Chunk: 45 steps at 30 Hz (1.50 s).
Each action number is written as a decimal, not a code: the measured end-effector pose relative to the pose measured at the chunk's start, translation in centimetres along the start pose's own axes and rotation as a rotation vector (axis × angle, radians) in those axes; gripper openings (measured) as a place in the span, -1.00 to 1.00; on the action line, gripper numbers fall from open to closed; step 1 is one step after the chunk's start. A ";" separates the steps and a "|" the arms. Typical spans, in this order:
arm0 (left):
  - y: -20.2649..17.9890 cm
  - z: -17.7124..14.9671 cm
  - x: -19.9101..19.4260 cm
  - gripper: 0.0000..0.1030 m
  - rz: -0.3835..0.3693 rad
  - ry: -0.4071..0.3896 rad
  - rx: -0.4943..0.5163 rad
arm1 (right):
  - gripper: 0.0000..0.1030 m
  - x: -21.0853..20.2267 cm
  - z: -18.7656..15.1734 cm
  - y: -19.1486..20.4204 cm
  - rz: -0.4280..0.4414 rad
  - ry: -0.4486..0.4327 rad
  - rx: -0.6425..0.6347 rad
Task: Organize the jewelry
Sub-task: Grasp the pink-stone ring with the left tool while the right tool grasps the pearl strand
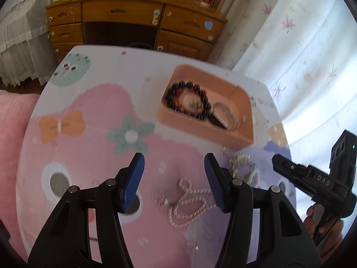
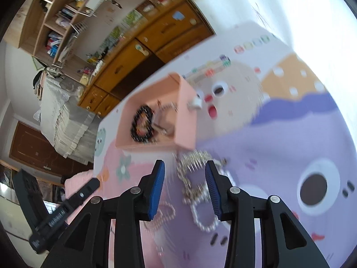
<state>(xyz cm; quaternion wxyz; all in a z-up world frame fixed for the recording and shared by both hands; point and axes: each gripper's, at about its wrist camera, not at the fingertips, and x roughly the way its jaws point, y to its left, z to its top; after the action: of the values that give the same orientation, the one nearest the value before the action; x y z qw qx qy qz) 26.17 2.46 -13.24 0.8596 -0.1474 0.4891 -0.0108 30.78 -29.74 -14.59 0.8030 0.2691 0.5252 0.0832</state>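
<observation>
On the table: round cartoon-print tabletop (image 1: 93, 116), work surface.
Tray: peach rectangular plastic tray (image 1: 243, 102) at far side, already holds black bead bracelet (image 1: 189, 96); likely the drop-off.
Loose jewelry: white pearl necklace (image 1: 189, 203) and silver chain piece (image 2: 194, 163) lie on the table near the tray, unsorted.
Left gripper (image 1: 174, 178): released, empty, above the necklace, probably lining up a pick.
Right gripper (image 2: 185, 187): released, astride the chain, not pinching.

On the cartoon-printed round table (image 1: 93, 120) a peach rectangular plastic tray (image 1: 223, 134) sits toward the far edge, with a black beaded bracelet (image 1: 189, 96) in it. Nearer, beside the tray, lie a silver chain (image 2: 191, 163) and a pearl bead necklace (image 1: 189, 203). Behind the table stands a wooden desk (image 1: 133, 15).
</observation>
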 end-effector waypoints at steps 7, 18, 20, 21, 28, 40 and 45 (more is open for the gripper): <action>-0.7 -7.0 0.7 0.03 0.046 0.126 -0.019 | -0.17 1.4 -2.9 -1.2 -0.045 0.108 0.017; -3.1 -13.6 0.8 0.02 0.064 0.179 -0.058 | -0.17 3.4 -4.8 -1.0 -0.155 0.150 -0.007; -3.6 -14.0 0.7 0.02 0.075 0.159 -0.042 | -0.17 3.6 -4.6 -0.6 -0.207 0.158 -0.043; -3.8 -14.1 0.6 0.02 0.079 0.146 -0.035 | -0.19 3.7 -4.6 -0.5 -0.218 0.162 -0.053; -4.8 -14.5 1.3 0.01 0.085 0.133 -0.017 | -0.42 4.2 -4.3 0.5 -0.231 0.177 -0.143; -5.7 -14.6 1.6 -0.66 0.181 0.081 0.067 | -0.70 5.0 -4.2 0.7 -0.273 0.192 -0.236; -5.5 -14.6 1.6 -0.78 0.184 0.081 0.087 | -0.81 5.3 -4.2 1.0 -0.307 0.192 -0.271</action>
<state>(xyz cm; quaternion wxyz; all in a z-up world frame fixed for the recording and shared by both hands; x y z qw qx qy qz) 15.41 -6.57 -20.09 0.8420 -0.0641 0.5341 0.0410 29.50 -25.23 -19.54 0.7814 0.0668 0.6180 0.0550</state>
